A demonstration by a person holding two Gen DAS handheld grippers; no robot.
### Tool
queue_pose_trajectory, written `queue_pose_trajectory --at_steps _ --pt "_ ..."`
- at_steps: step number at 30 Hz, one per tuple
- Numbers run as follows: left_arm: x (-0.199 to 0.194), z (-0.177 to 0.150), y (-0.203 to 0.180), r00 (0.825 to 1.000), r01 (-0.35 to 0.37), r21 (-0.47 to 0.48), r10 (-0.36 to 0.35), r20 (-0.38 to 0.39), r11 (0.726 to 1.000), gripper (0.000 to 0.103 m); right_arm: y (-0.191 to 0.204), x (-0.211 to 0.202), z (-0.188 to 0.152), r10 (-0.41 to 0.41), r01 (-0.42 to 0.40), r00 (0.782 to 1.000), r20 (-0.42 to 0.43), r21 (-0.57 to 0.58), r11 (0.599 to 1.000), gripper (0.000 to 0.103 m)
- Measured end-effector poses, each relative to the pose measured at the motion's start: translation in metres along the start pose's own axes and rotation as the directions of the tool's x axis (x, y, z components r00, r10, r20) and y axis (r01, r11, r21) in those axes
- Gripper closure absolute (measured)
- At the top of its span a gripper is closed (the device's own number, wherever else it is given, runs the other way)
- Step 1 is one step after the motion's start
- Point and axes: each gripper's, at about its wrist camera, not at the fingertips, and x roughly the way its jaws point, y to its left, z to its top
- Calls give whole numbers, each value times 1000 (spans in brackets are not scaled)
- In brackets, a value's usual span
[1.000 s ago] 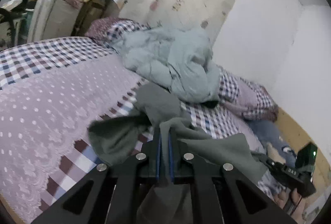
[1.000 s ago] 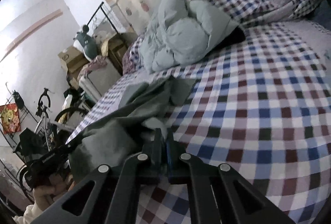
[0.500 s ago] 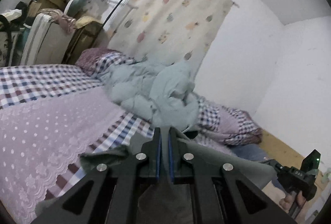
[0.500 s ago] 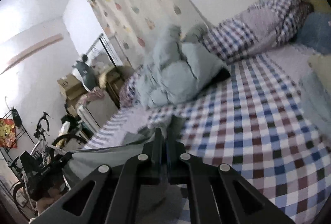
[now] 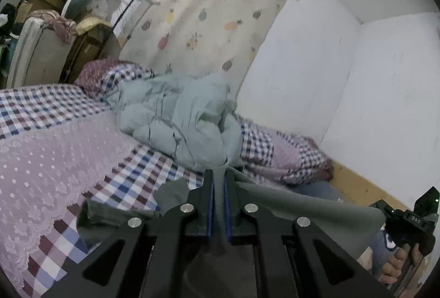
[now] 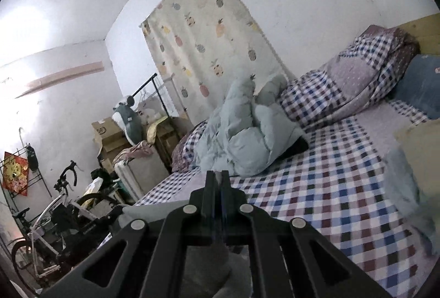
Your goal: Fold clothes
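A grey-green garment (image 5: 302, 210) is stretched taut between both grippers above the checked bed (image 5: 132, 168). My left gripper (image 5: 219, 177) is shut on one edge of it; cloth fills the gap between its blue pads. A loose end of the garment (image 5: 110, 215) trails on the sheet at the lower left. My right gripper (image 6: 217, 177) is shut on the other edge, and the garment (image 6: 154, 211) runs off to the left from it. In the left wrist view the right gripper (image 5: 407, 218) appears at the far right, held by a hand (image 5: 398, 262).
A crumpled pale blue duvet (image 5: 181, 119) lies mid-bed, with checked pillows (image 6: 352, 78) and a blue cushion (image 6: 420, 89) by the wall. A lilac dotted coverlet (image 5: 49, 155) covers the left side. Boxes (image 6: 107, 133), a clothes rack and a bicycle (image 6: 55, 210) crowd the far side.
Both grippers have risen and lifted the garment off the bed, pulling it taut between them. The views now tilt up toward the curtain and wall.
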Motion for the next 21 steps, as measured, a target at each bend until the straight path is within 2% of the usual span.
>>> queue_pose_trajectory --at_steps 5,11,15,16,17,19,21 --pt "32 -19 3 988 -100 10 101 -119 995 96 -28 13 -16 -55 56 995 -87 12 998 101" --pt "52 -33 18 957 -206 -7 200 -209 979 94 -58 48 -46 -103 108 964 -246 9 994 101" --pt "48 -33 29 950 -253 -29 242 -198 967 72 -73 69 -62 -114 123 933 -342 5 992 99" --pt "46 -32 32 949 -262 -35 251 -190 964 64 -75 71 -65 -112 123 930 -351 8 992 98" --pt "44 -31 34 948 -271 -43 259 -182 962 60 -77 71 -67 -107 119 928 -356 12 993 98" --pt "37 -26 38 955 -269 -67 257 -151 961 47 -81 73 -72 -95 111 925 -367 21 994 98" --pt "33 -23 36 967 -229 -78 217 -132 970 41 -78 72 -73 -82 92 929 -360 9 996 98"
